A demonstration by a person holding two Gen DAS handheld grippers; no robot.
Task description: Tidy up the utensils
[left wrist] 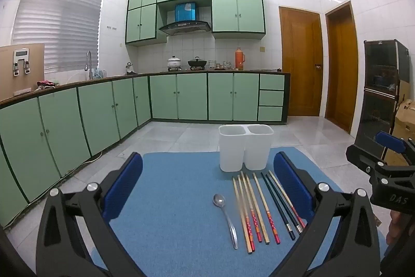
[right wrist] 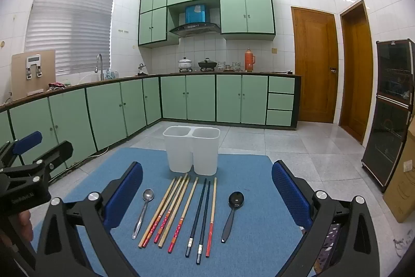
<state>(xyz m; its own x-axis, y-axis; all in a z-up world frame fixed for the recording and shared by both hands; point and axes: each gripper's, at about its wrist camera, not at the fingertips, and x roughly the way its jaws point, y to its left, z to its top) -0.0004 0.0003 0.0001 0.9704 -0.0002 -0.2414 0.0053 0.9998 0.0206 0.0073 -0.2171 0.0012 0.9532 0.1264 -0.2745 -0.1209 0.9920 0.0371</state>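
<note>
A white two-compartment holder stands at the far edge of a blue mat. In front of it lie a silver spoon, several wooden chopsticks, two dark chopsticks and a black spoon. My left gripper is open and empty above the mat's left side; it also shows in the right wrist view. My right gripper is open and empty above the utensils; it also shows in the left wrist view.
The mat lies on a small table above a tiled floor. Green cabinets run along the left and back walls. A dark glass cabinet and cardboard boxes stand at the right, beside two wooden doors.
</note>
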